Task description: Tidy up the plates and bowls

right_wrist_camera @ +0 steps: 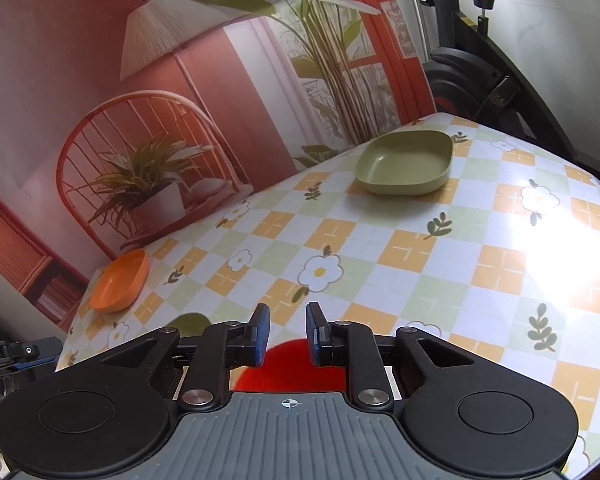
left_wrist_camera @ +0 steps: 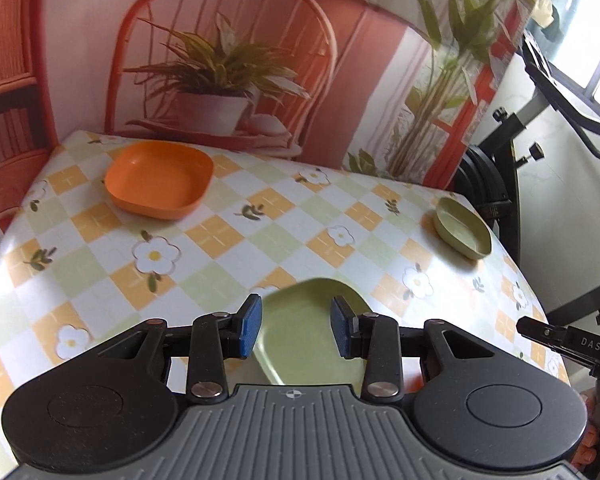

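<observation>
While both my grippers hover low over the checked tablecloth [left_wrist_camera: 236,240], I count four dishes: two bowls and two plates.

My left gripper [left_wrist_camera: 296,326] is released, its blue pads [left_wrist_camera: 249,326] spread wide above one pale green plate [left_wrist_camera: 312,344] lying just beneath them at the near edge; I cannot tell whether they touch it. My right gripper [right_wrist_camera: 287,334] is also unclenched, with a narrower gap between its pads, and grasps nothing; one red plate [right_wrist_camera: 290,368] lies under it at the near edge. One orange bowl [left_wrist_camera: 159,179] stands upright at the far left corner. One olive green bowl [right_wrist_camera: 406,162] stands upright at the far right, well apart from the orange one.
</observation>
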The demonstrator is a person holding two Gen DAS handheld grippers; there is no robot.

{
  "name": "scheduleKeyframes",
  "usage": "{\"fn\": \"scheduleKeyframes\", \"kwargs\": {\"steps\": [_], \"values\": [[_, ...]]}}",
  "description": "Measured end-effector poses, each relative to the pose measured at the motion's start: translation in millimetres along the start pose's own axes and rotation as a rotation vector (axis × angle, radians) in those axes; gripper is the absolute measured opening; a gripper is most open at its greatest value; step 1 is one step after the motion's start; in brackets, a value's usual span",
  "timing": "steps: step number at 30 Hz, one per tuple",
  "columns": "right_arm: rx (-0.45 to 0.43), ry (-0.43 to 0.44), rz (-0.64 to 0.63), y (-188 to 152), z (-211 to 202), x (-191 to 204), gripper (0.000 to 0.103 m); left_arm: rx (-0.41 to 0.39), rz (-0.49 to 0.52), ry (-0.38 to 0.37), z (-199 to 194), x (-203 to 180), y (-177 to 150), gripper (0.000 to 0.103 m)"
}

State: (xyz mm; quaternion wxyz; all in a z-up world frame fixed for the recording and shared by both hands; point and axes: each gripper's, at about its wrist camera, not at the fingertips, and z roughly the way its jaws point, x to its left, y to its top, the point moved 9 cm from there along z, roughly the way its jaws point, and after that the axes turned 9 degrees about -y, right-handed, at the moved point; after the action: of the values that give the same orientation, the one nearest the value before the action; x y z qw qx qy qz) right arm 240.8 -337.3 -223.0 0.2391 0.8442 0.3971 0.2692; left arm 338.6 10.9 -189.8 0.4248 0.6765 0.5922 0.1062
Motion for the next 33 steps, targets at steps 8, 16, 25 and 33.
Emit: {"fn": "scheduleKeyframes", "kwargs": {"steps": [8, 16, 25, 33], "values": [[0.026, 0.072, 0.026, 8, 14, 90, 0.023, -0.077, 0.074, 0.112, -39, 61, 57, 0.04], [0.114, 0.124, -0.032, -13, 64, 204, 0.024, -0.091, 0.176, 0.195, -33, 124, 98, 0.04], [0.105, 0.116, -0.041, -6, 156, 292, 0.024, -0.073, 0.102, 0.251, 34, 202, 119, 0.039], [0.191, 0.002, 0.04, -12, 254, 300, 0.024, -0.051, 0.037, 0.237, 99, 232, 132, 0.039]]}}
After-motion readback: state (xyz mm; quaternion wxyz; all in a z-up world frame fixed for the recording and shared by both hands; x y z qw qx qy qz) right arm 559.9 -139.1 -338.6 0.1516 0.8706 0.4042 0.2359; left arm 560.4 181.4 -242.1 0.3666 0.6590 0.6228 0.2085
